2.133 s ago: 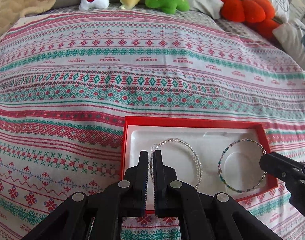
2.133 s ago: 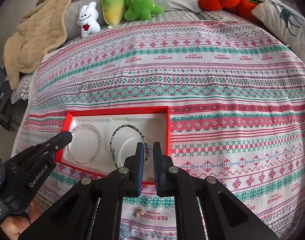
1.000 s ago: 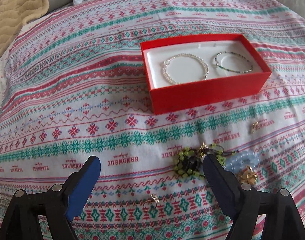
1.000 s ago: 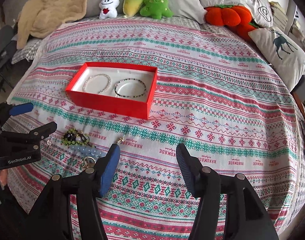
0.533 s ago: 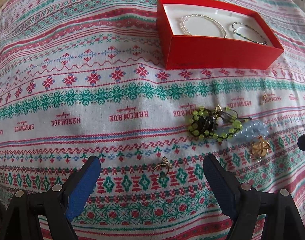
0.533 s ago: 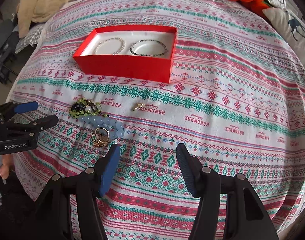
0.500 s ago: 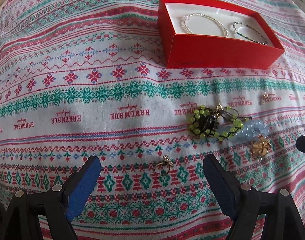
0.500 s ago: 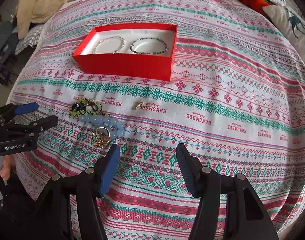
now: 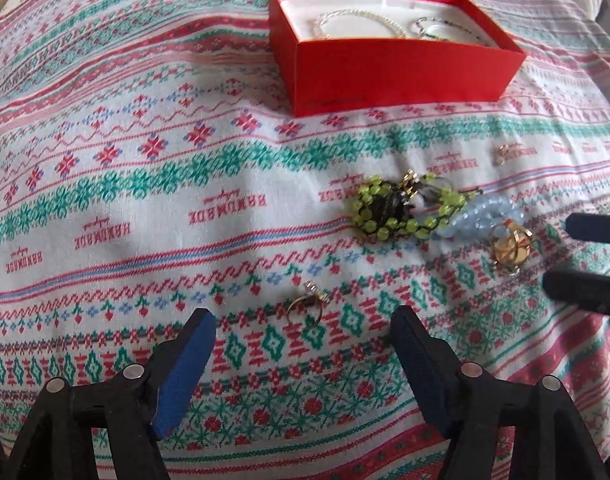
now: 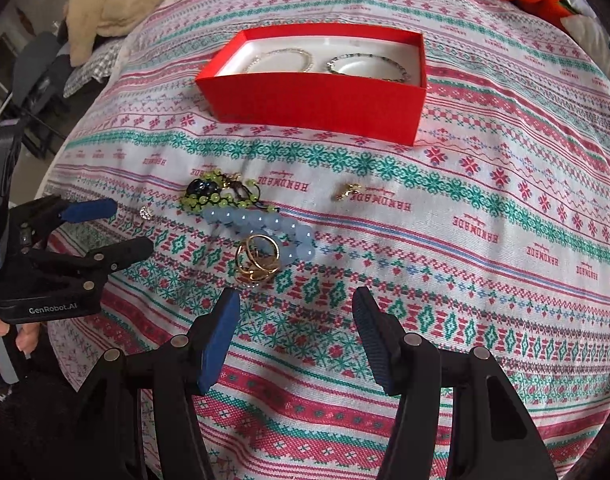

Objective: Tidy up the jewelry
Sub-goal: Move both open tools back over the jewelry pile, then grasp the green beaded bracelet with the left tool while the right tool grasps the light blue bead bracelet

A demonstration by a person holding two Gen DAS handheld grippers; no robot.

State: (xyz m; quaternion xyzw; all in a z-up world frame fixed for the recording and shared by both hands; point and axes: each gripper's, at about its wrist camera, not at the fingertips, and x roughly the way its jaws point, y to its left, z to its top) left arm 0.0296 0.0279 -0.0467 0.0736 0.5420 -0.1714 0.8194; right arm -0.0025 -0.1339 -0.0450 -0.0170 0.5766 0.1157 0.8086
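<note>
A small gold ring (image 9: 305, 305) lies on the patterned bedspread (image 9: 145, 184) just ahead of the left gripper (image 9: 303, 334), between its fingertip lines. The jaws are closing, nothing pressed between them. The gripper tilts steeply downward. The right gripper (image 10: 296, 312), jaws apart and empty, also angles down, just short of gold rings (image 10: 258, 259) touching a blue bead bracelet (image 10: 261, 224). A green bead bracelet (image 9: 389, 208) lies beyond; farther off, a red box (image 9: 401, 68) holds two bracelets.
</note>
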